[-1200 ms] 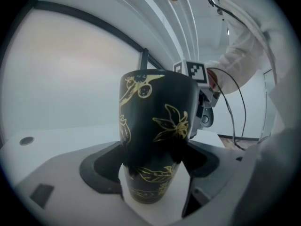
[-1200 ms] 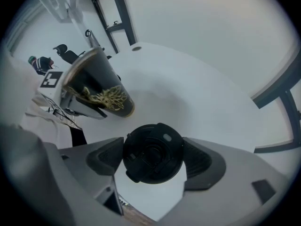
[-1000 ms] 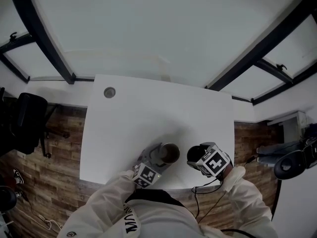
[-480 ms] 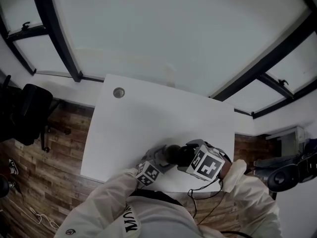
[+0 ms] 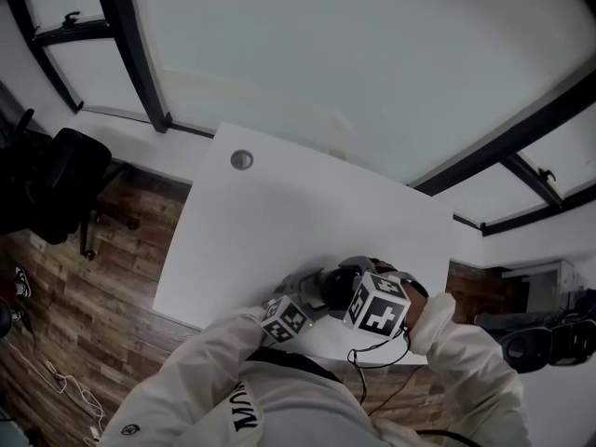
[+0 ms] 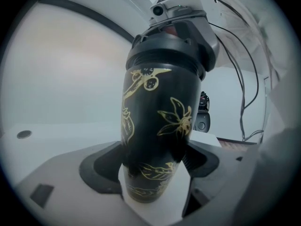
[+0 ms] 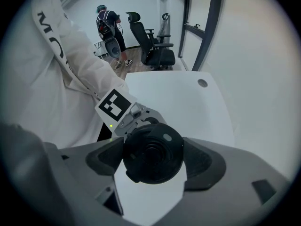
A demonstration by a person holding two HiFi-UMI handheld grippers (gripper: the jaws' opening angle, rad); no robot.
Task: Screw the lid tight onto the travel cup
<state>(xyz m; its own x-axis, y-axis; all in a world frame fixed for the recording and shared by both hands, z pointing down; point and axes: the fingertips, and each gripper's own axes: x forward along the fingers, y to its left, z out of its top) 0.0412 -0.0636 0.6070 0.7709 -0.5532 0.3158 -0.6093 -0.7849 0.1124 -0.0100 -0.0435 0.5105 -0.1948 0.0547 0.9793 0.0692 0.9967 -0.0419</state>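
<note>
Your right gripper (image 7: 153,161) has swung in from beside the cup, and the lid (image 6: 167,48) it carried now sits on the mouth of the travel cup (image 6: 157,126). Its jaws pinch the lid's rim from both sides. The left gripper (image 6: 153,175) clamps the cup low on its body, over the near part of the table (image 5: 251,222). Expect a stiff, glossy, probably slippery shell with some weight. With so low a hold it may turn or tip as you twist, so squeeze firmly and keep the lid square to the mouth. The table's near edge and your sleeve (image 7: 70,79) lie close, while the far side of the table leaves open room.
</note>
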